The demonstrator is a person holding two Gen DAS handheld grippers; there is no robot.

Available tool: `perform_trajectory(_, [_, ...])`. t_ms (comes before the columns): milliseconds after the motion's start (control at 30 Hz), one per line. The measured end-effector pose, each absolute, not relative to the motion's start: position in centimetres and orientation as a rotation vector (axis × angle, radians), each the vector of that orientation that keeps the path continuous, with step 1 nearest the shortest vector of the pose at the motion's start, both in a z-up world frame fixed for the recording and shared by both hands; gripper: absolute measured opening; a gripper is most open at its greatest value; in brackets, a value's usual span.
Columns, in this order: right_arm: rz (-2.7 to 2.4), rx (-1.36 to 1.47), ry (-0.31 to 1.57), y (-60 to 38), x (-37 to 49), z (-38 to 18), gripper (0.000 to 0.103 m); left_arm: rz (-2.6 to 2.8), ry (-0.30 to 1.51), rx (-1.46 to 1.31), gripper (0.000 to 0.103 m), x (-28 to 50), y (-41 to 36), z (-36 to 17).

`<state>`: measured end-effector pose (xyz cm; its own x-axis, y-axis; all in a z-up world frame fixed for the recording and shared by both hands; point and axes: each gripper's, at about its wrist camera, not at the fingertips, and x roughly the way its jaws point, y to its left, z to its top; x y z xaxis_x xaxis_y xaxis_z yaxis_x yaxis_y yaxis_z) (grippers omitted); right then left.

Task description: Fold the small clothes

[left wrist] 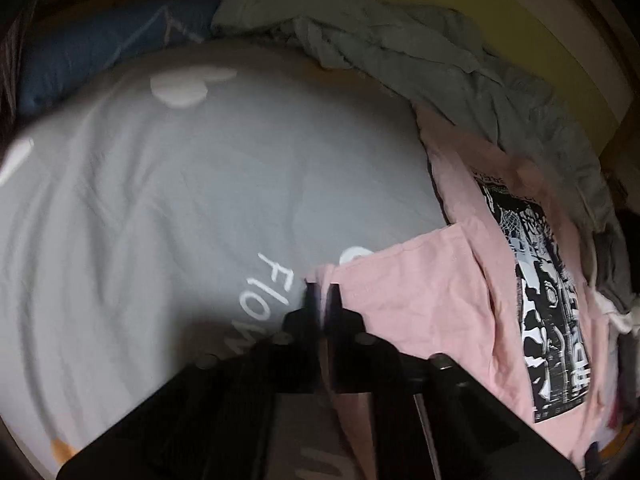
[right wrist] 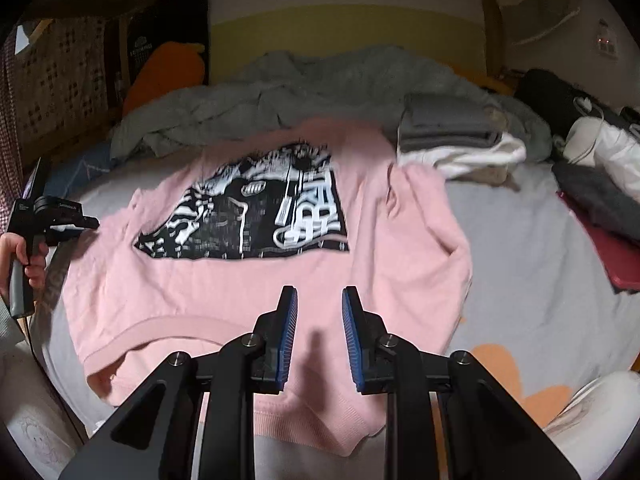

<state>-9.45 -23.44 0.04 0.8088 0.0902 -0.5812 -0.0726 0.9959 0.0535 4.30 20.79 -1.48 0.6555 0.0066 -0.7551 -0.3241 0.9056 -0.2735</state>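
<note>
From the right wrist view I start at the far left, where my left hand (right wrist: 24,258) wraps the handle of the left gripper (left wrist: 323,294); from its own camera I see its two fingers pressed together on the tip of a pink sleeve, so it is clamped on the pink sweatshirt (right wrist: 256,280). I count one pink sweatshirt, spread flat, print side up, on the grey bedsheet (left wrist: 160,200); its one black and white print (right wrist: 244,216) sits across the chest; the hem lies nearest me, under the right gripper (right wrist: 319,300). That gripper hovers over the lower middle of the garment with its two blue-padded fingers (right wrist: 290,336) parted and nothing between them. Behind the sweatshirt I see one crumpled grey blanket (right wrist: 280,96) along the back of the bed, with one orange cushion (right wrist: 168,72) to its left. Further right sits one small stack of folded clothes (right wrist: 452,132), grey pieces on top of white; I cannot count the layers exactly. At the far right edge lies one dark grey garment (right wrist: 596,200) on top of a red flat item (right wrist: 620,256); what that is I cannot tell.
</note>
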Motion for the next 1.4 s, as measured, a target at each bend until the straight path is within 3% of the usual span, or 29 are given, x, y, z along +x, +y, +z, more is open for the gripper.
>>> perform_trajectory(200, [0.075, 0.051, 0.639, -24.3, -9.4, -0.9, 0.024, 0.342, 0.623, -0.380, 0.002, -0.4, 21.9, 2.7])
perform_trajectory(367, [0.064, 0.083, 0.649, -25.6, -9.5, -1.1, 0.024, 0.398, 0.698, -0.377, 0.002, -0.6, 22.2, 1.4])
perform_trajectory(467, [0.065, 0.088, 0.640, -25.9, -9.7, -0.8, 0.024, 0.343, 0.631, -0.406, 0.002, -1.5, 21.2, 2.1])
perform_trajectory(533, [0.061, 0.087, 0.628, -26.0, -9.9, -0.6, 0.026, 0.247, 0.542, -0.351, 0.002, -2.4, 18.6, 4.5])
perform_trajectory(600, [0.055, 0.092, 0.620, -26.2, -10.1, -0.6, 0.036, 0.095, 0.492, -0.262, 0.002, -3.1, 14.5, 6.6])
perform_trajectory(667, [0.047, 0.091, 0.616, -26.2, -10.1, -0.6, 0.037, -0.069, 0.496, -0.159, 0.002, -3.6, 9.4, 7.7])
perform_trajectory(833, [0.040, 0.086, 0.611, -26.4, -10.3, -0.6, 0.038, -0.300, 0.691, 0.016, 0.003, -3.9, -1.2, 2.9])
perform_trajectory(933, [0.023, 0.078, 0.601, -26.6, -10.5, -0.5, 0.045, -0.272, 0.781, 0.072, 0.011, -4.0, -2.9, -1.2])
perform_trajectory(1000, [0.022, 0.082, 0.594, -26.8, -10.6, -0.4, 0.047, -0.285, 0.828, 0.029, 0.032, -4.5, -2.3, -2.2])
perform_trajectory(1200, [0.051, 0.091, 0.611, -26.6, -10.3, -0.6, 0.048, -0.235, 0.658, 0.004, 0.056, -9.1, 0.5, 0.8])
perform_trajectory(1267, [0.075, 0.090, 0.614, -26.1, -10.2, -0.7, 0.048, -0.134, 0.607, 0.029, 0.062, -10.1, 1.7, 1.5])
perform_trajectory(1400, [0.193, 0.141, 0.652, -24.5, -9.5, -0.6, 0.048, 0.011, 0.623, -0.005, 0.063, -9.8, 4.7, 1.1])
